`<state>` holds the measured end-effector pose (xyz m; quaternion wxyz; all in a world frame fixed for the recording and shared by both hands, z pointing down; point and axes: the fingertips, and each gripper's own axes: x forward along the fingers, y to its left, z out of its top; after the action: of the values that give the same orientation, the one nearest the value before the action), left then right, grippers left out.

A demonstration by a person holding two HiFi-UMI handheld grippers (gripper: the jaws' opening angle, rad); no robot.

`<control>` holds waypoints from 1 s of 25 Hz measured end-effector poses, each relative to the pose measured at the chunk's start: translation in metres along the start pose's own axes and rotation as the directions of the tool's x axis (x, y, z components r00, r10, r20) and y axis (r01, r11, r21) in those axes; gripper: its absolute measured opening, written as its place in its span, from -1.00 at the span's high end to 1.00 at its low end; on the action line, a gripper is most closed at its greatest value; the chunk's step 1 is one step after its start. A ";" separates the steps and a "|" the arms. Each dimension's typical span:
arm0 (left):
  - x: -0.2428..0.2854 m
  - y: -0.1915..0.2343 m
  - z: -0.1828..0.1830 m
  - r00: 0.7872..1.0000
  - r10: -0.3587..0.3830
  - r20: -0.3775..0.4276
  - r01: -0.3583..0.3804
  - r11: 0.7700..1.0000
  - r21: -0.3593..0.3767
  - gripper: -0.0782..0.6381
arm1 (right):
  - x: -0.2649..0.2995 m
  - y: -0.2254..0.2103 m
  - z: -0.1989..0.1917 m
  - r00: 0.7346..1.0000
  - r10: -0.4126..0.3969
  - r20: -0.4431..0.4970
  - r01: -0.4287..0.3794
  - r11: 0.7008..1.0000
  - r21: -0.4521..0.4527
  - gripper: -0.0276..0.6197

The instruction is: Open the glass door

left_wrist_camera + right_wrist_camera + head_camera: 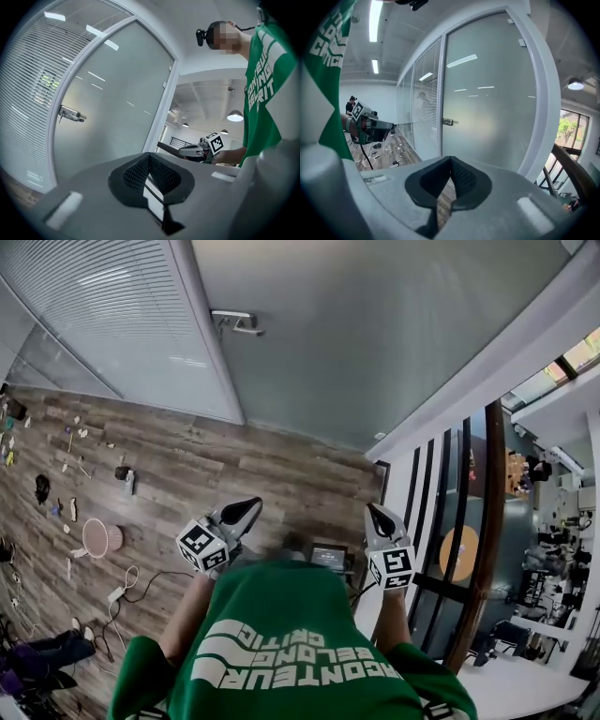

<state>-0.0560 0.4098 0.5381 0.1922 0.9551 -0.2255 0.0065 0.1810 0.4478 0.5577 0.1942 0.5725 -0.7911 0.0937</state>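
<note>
Glass door point(356, 343): frosted pane in a pale frame, appears shut. It stands straight ahead of me across the wood floor point(197, 470), and neither tool touches it.

Entries, left to right:

1. Slatted blind panel point(103, 306): fixed glazing with horizontal slats, just beside the door's handle edge.
2. Floor items: small things scattered along the left side, too small to name. Among them are a pink round object point(101, 538) and a white cable point(127, 585) lying in loops.
3. Door handle point(236, 322): metal lever at the door's left edge, level, nothing on it.
4. Left tool point(251, 506): my own, jaws pressed together with nothing between them. It is held over the floor and aimed toward the door, well apart from the handle. The left marker cube point(202, 546) sits behind the jaws.
5. Green shirt point(281, 652): mine, white print, filling the lower middle of the head view.
6. Right tool point(373, 510): my own, jaws likewise closed and empty, pointing at the door frame's right side. The right marker cube point(392, 566) sits behind the jaws.
7. Wooden handrail point(486, 521): curved, over black balusters point(465, 493), to the right of the door frame.
</note>
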 end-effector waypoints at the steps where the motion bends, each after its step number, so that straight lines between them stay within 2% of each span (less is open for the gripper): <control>1: 0.002 0.001 0.001 1.000 0.008 0.002 -0.008 1.000 0.000 0.76 | 0.005 -0.004 0.002 1.000 0.010 0.002 -0.010 1.000 -0.005 0.94; 11: 0.017 0.038 0.012 0.996 0.073 0.048 -0.072 0.997 -0.014 0.76 | 0.074 0.000 0.036 0.992 0.123 0.011 -0.120 0.984 -0.128 0.94; 17: 0.045 0.079 0.030 0.994 0.072 0.081 -0.072 0.997 -0.010 0.76 | 0.115 -0.021 0.051 0.991 0.136 -0.008 -0.136 0.981 -0.140 0.94; 25: 0.068 0.144 0.069 0.986 0.101 0.132 -0.101 0.995 -0.012 0.76 | 0.192 -0.036 0.094 0.987 0.162 -0.018 -0.162 0.968 -0.190 0.94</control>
<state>-0.0626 0.2359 0.5334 0.1785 0.9403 -0.2860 -0.0478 0.1444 0.2347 0.5497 0.2408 0.4845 -0.8403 0.0333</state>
